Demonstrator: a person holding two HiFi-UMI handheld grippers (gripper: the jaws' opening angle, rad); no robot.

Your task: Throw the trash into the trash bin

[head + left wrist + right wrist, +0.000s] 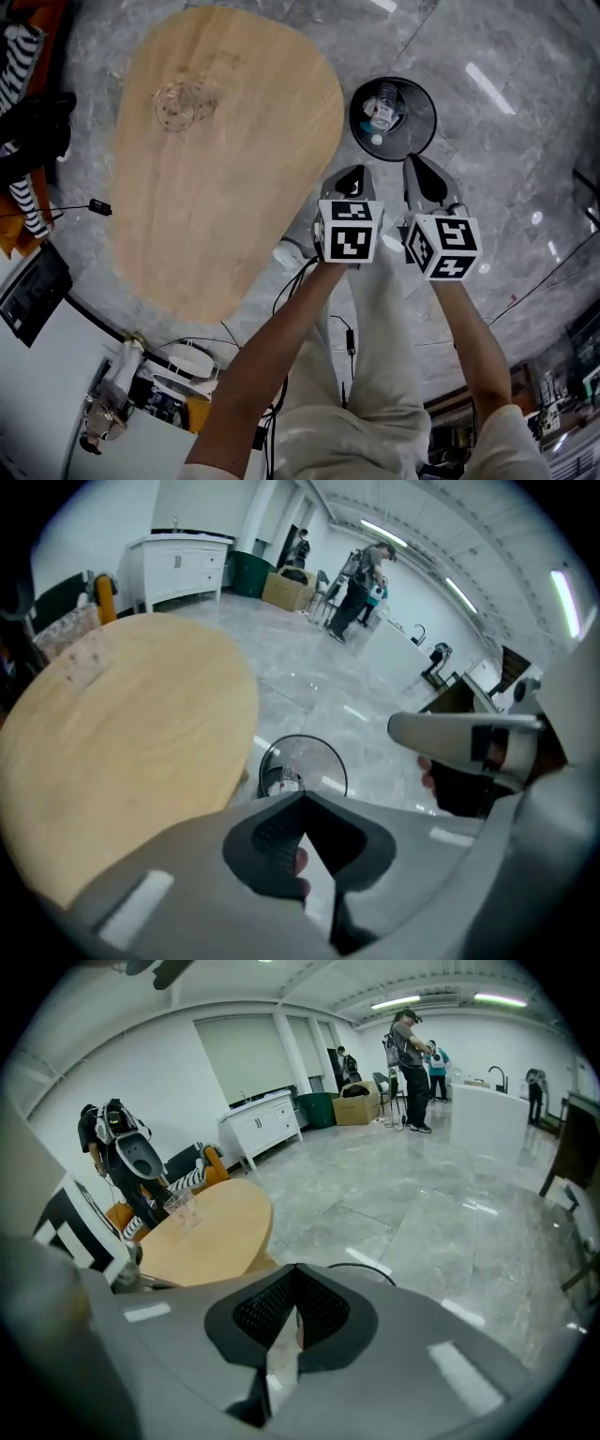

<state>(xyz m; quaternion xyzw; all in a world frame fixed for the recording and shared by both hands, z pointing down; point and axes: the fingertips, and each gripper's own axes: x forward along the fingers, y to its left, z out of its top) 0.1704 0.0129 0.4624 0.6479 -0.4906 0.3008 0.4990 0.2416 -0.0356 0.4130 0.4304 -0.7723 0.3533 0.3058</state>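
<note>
Both claws are empty. Your left claw (352,176) has its jaws closed tip to tip with nothing between them, and the left gripper view shows the same (302,803). Your right claw (419,167) is also fully closed on nothing (297,1274).

The bin (351,117) lies just ahead of both claws. It stands on the floor beside the table (225,187). The right claw's tip sits almost at the bin's near rim, and the left's is a little further back. Inside the bin you can see 1 bottle (382,111) and 1 small white scrap, so that trash is already in.

The relation that matters now is the other way. 1 clear cup (186,101) stands upright on the far part of the table, its long axis vertical. It is well apart from both claws, up and to the left in the head view. Your left claw is the nearer one. If the cup counts as trash, I would reach across with the left and take it by the side wall.

Count:
- 2 claws
- 1 bin
- 1 table
- 1 cup
- 1 bottle
</note>
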